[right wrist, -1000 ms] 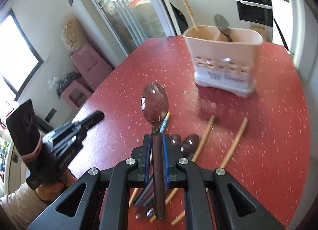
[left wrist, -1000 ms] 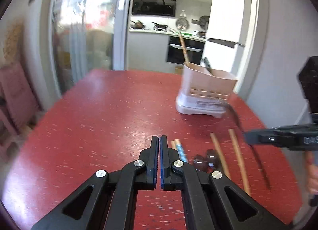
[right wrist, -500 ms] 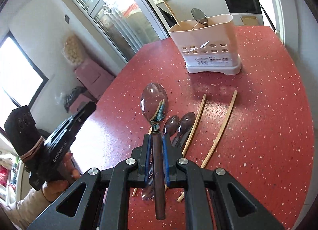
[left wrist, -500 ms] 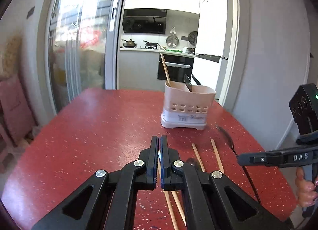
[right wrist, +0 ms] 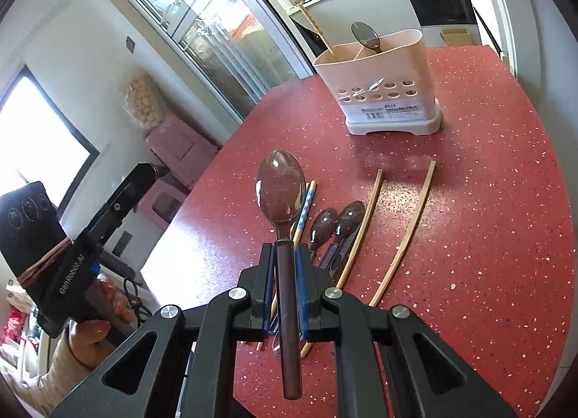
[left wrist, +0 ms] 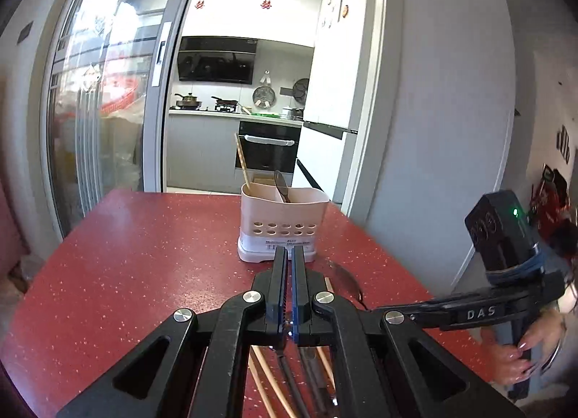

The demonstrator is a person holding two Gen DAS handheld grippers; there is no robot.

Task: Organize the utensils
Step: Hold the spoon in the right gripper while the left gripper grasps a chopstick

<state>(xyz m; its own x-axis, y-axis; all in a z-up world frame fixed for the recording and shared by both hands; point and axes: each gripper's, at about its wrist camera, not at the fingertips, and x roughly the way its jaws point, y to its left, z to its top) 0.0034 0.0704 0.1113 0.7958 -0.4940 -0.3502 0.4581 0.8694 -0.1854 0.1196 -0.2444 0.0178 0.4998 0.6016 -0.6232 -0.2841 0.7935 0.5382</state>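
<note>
Spoon point(right wrist: 281, 197) with a dark handle sits clamped between the jaws of the right gripper point(right wrist: 285, 266), bowl pointing forward above the red tabletop point(right wrist: 487, 237). Left gripper point(left wrist: 289, 266) has its jaws nearly together with nothing between them, raised over the tabletop and aimed at the pink utensil holder point(left wrist: 283, 226) (a chopstick and a spoon already stand in it). On the tabletop below the held spoon lie two more spoons point(right wrist: 336, 226) side by side, a blue-patterned chopstick pair point(right wrist: 305, 208) to their left, and two plain wooden chopsticks point(right wrist: 404, 230) to their right, well apart from the holder
</note>
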